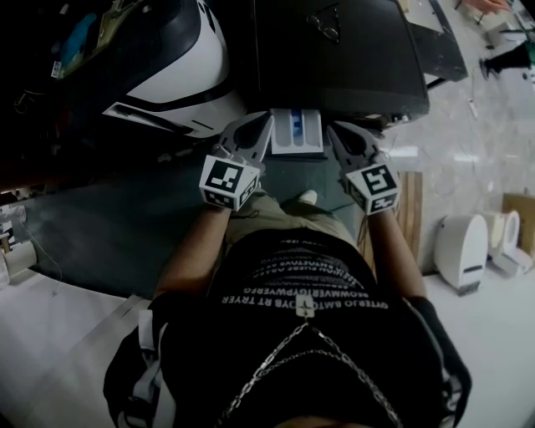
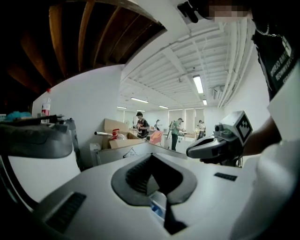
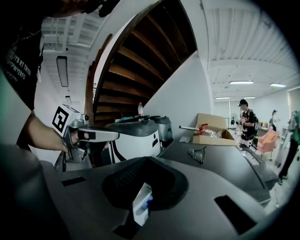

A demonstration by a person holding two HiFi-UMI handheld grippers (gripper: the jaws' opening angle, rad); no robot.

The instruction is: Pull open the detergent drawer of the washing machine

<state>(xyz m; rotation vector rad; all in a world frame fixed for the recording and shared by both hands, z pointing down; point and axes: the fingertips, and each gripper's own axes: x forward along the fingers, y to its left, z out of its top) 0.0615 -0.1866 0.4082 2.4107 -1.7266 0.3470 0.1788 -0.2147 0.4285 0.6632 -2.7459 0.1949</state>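
At the far left stands a rounded white-and-black appliance (image 1: 180, 71). My left hand-held gripper (image 1: 266, 122) has its jaws drawn together at the tips with nothing clamped. It hangs just beside the left edge of the white plastic detergent drawer with a blue insert (image 1: 297, 132). The drawer juts out toward me from the dark grey washing machine (image 1: 334, 58), and a pair of wire-framed glasses (image 1: 324, 25) lies on the machine's top. My right hand-held gripper (image 1: 333, 130) sits just beside the drawer's right edge, its jaws likewise closed on nothing.
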